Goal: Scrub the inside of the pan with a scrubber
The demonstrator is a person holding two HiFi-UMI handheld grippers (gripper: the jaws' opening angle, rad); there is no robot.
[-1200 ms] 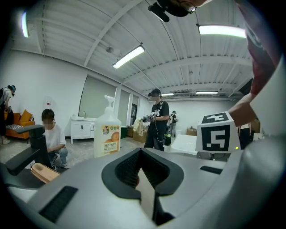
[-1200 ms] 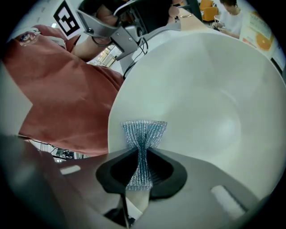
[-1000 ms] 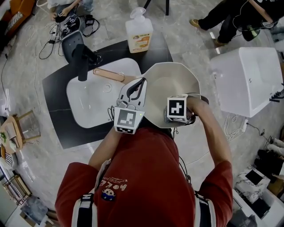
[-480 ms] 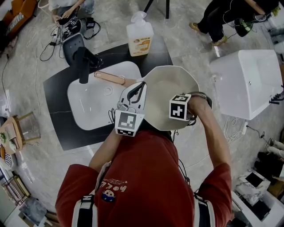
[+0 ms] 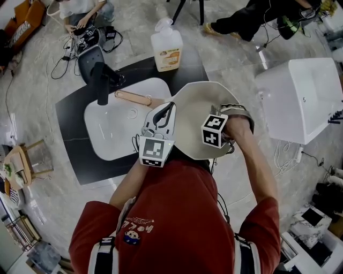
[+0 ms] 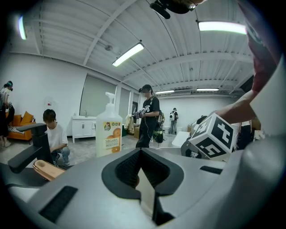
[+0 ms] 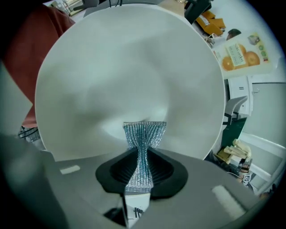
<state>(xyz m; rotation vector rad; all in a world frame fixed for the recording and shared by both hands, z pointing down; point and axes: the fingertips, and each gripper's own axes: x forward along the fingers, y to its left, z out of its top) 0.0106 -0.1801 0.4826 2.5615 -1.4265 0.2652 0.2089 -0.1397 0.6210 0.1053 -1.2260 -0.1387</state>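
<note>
Nearest the head camera, a person's red shirt (image 5: 171, 214) fills the lower part of the view, with both arms reaching forward.

**Left tool** (image 6: 142, 166): the jaws are closed on the pan (image 5: 199, 104), clamping its thin pale rim beside the wooden handle (image 5: 133, 97). In the left gripper view the handle (image 6: 44, 168) shows low at the left of the jaws.

**Right tool** (image 7: 143, 154): the jaws are closed on a silver mesh scrubber (image 7: 143, 142), pinched at its middle. The scrubber's fanned free end lies against the pan's cream inner wall (image 7: 125, 67). In the head view the marker cube (image 5: 214, 130) of this tool sits over the pan's near right part.

**Pan**: it is held between the two tools, above the right edge of the white sink (image 5: 107, 128), with its handle pointing left over the basin. Its inside faces the right tool.

**Beyond the pan**: the sink is set into a dark surface (image 5: 68, 136). A black faucet (image 5: 100, 79) stands at the basin's far left edge. A soap bottle (image 5: 167, 49) with an orange label stands on the surface's far edge, well apart from the pan. A white box (image 5: 300, 96) stands to the right on the floor.

**Farthest**: people (image 5: 80, 13) are at the top of the head view. Others stand in the room in the left gripper view.
</note>
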